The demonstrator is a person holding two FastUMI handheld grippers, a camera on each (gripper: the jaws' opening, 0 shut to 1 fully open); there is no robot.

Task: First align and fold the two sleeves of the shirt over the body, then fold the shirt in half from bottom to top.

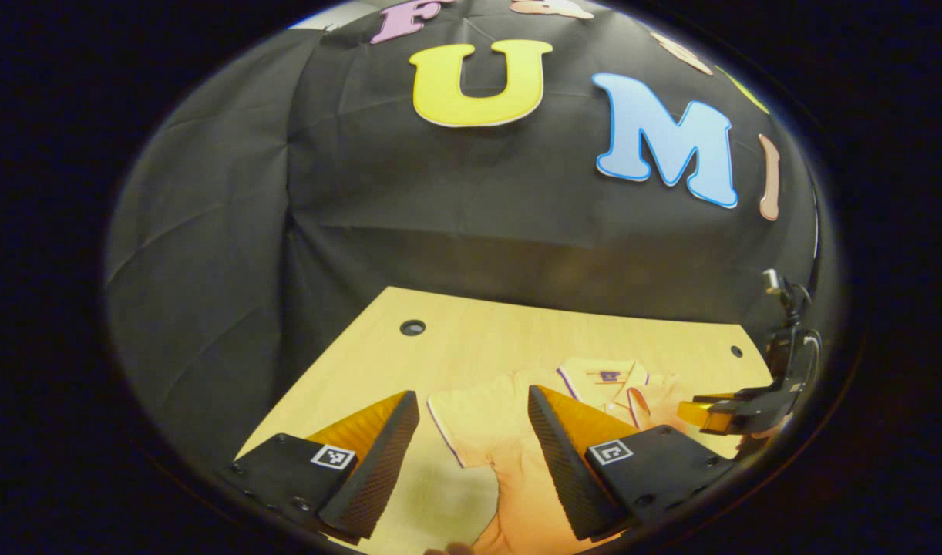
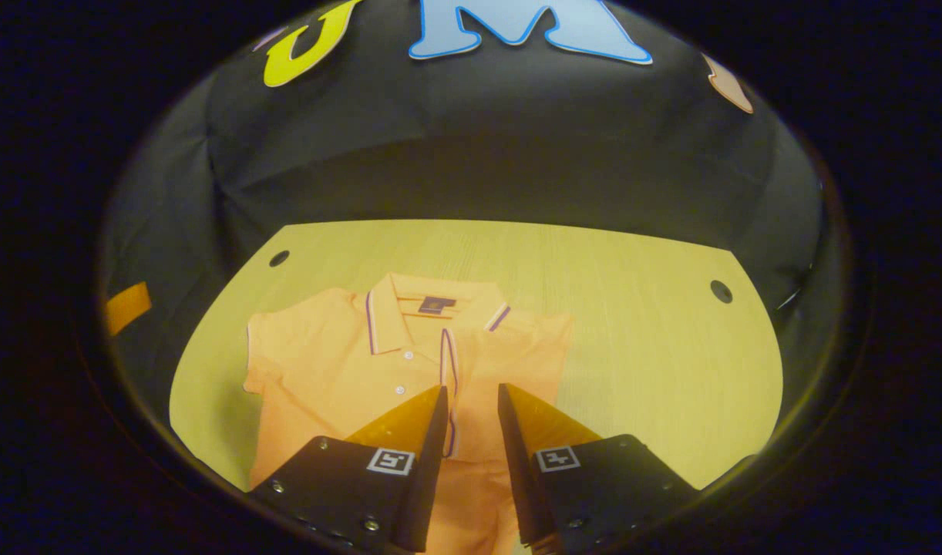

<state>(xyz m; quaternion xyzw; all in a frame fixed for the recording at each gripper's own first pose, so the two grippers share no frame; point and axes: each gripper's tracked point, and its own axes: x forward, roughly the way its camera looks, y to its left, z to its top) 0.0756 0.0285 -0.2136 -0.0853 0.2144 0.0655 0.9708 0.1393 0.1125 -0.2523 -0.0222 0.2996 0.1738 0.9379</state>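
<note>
So the orange polo shirt (image 2: 378, 362) lies flat on the tabletop (image 2: 633, 324), collar at the far end. Its right sleeve (image 2: 448, 370) looks already folded over the body, the left sleeve (image 1: 459, 424) still out. My left claw (image 1: 471, 455) hangs wide apart above that sleeve; right claw (image 2: 471, 432) hovers slightly apart, gripping nothing. I'd pinch the cuff edge low, then lay it straight across.

An orange polo shirt (image 2: 340, 362) is seen laid flat on the pale wooden bench (image 2: 640, 324), collar toward the far edge. One sleeve is folded over the body, its striped cuff lying beside the button placket. The right tongs (image 2: 471, 405) are held above the shirt's midline, fingers narrowly parted, nothing between them. Two dark holes are noted near the bench's far corners.
</note>
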